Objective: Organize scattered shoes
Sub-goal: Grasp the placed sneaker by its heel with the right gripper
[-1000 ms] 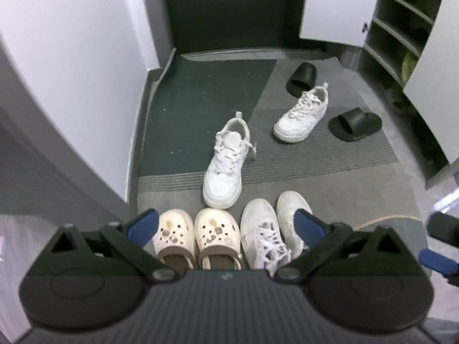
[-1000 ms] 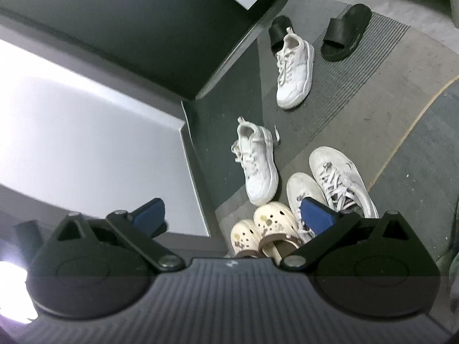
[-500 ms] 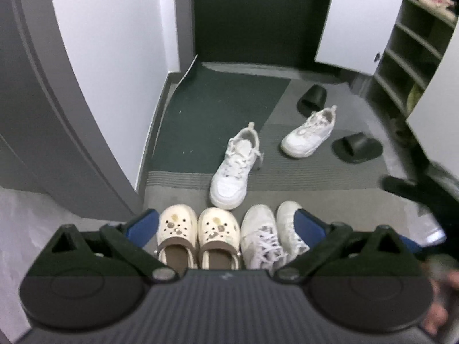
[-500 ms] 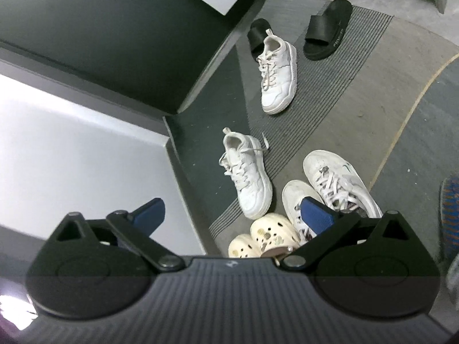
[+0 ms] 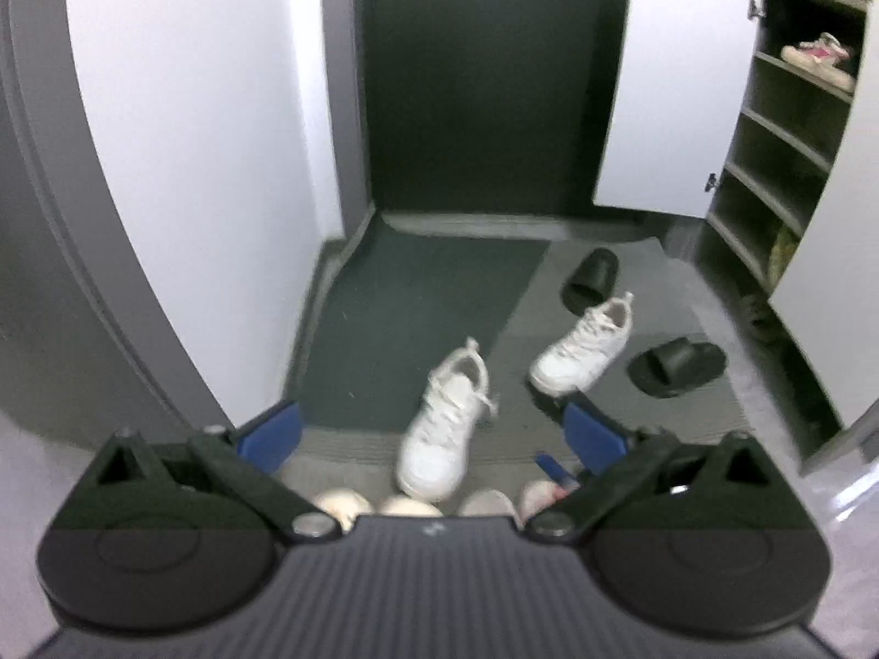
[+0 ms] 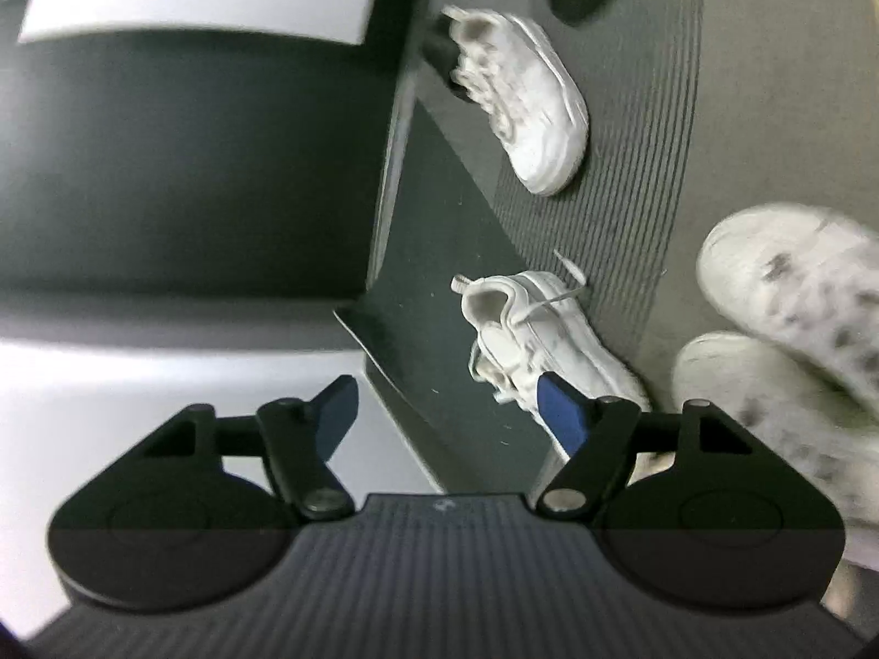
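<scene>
Right wrist view: right gripper [image 6: 448, 412] closing, empty; straddle the nearer white laced leather sneaker's [image 6: 535, 343] heel collar (avoid laces).

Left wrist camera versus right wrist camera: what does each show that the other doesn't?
Only the left wrist view shows the open shoe cabinet with its shelves, and the right-hand black slide. Only the right wrist view shows the speckled white sneaker up close. Both show the near white sneaker and the far white sneaker, lying apart.

home entryway: door [image 5: 494, 82], shoe cabinet [image 5: 791, 165], mat [image 5: 417, 324].
</scene>
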Demonstrator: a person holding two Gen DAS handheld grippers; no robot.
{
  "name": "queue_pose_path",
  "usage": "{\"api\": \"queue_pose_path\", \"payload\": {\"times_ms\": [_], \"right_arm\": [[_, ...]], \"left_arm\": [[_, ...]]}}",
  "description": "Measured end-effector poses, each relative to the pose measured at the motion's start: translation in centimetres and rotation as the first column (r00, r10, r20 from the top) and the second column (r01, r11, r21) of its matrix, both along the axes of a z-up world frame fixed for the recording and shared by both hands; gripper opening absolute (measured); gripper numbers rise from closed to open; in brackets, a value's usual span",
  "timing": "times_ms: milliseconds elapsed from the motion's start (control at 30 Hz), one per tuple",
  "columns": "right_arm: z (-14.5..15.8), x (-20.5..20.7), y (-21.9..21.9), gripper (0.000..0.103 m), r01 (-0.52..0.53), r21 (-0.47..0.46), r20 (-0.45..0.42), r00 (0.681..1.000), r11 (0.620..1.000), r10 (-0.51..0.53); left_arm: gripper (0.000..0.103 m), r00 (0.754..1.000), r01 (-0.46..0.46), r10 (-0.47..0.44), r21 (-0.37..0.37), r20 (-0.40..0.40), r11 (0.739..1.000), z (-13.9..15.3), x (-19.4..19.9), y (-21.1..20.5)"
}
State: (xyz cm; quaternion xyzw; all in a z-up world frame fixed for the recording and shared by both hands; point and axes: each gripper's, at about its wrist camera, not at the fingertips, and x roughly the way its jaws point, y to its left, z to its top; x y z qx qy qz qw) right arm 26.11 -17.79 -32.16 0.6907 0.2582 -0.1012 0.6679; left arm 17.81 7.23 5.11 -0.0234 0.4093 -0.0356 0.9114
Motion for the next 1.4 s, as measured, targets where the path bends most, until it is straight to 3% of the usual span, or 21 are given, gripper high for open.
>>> {"api": "queue_pose_path", "payload": {"times_ms": [67,133,200,300,367,433,533,700,800,1067,1167,1300,1400], "right_arm": [[-3.6,2.4,-1.0,0.075,-0.009,0.064,-0.024,1.000,0.998,0.010],[-7.2,4.8,-1.7,0.074,-0.009,0.108,-0.035,0.999,0.994,0.013],[-10.0,6.7,-2.1,0.067,-0.011,0.145,-0.041,0.999,0.989,0.017],[-14.6,9.5,-2.7,0.055,0.026,0.246,-0.049,0.999,0.969,-0.014],[-16.2,10.5,-2.7,0.054,0.048,0.269,-0.059,0.998,0.962,-0.033],[-17.4,11.7,-2.6,0.053,0.045,0.295,-0.099,0.995,0.954,-0.016],[-18.4,13.4,-2.7,0.051,0.001,0.271,-0.166,0.985,0.963,0.046],[-20.4,14.2,-2.9,0.040,0.044,0.275,-0.231,0.973,0.960,0.022],[-21.7,14.5,-3.2,0.012,0.092,0.284,-0.224,0.974,0.954,-0.027],[-21.1,15.7,-3.3,0.004,0.082,0.297,-0.056,0.996,0.951,-0.069],[-18.9,15.8,-3.0,0.004,0.081,0.279,0.086,0.990,0.957,-0.109],[-15.1,17.1,-2.1,0.004,-0.020,0.187,0.229,0.973,0.982,-0.024],[-12.6,18.1,-0.9,0.004,-0.129,0.098,0.274,0.957,0.987,0.098]], "left_arm": [[0.103,0.997,-0.063,0.060,-0.056,-0.040,0.996,-0.7,0.9,0.5],[0.103,0.976,-0.192,0.181,-0.081,-0.122,0.978,-1.8,2.4,0.5],[0.103,0.974,-0.187,0.167,-0.130,-0.155,0.974,-2.6,3.7,-0.8],[0.103,0.982,-0.145,0.137,-0.056,-0.128,0.988,-3.9,5.5,-3.1],[0.103,0.981,-0.146,0.147,0.015,-0.124,0.989,-5.5,7.3,-4.4],[0.103,0.968,-0.173,0.181,0.058,-0.173,0.983,-7.6,10.1,-4.8],[0.103,0.936,-0.261,0.259,0.021,-0.238,0.965,-9.4,12.8,-3.9],[0.103,0.930,-0.300,0.296,0.018,-0.218,0.954,-10.4,14.7,-3.4],[0.103,0.935,-0.281,0.289,0.064,-0.207,0.957,-11.0,15.4,-3.4],[0.103,0.908,-0.334,0.338,0.060,-0.246,0.941,-11.4,14.9,-0.6],[0.103,0.906,-0.355,0.354,0.040,-0.230,0.934,-10.6,14.5,0.6],[0.103,0.905,-0.374,0.369,0.016,-0.210,0.927,-9.8,14.0,1.7],[0.103,0.906,-0.373,0.366,0.006,-0.215,0.928,-9.5,14.0,1.8]]}}
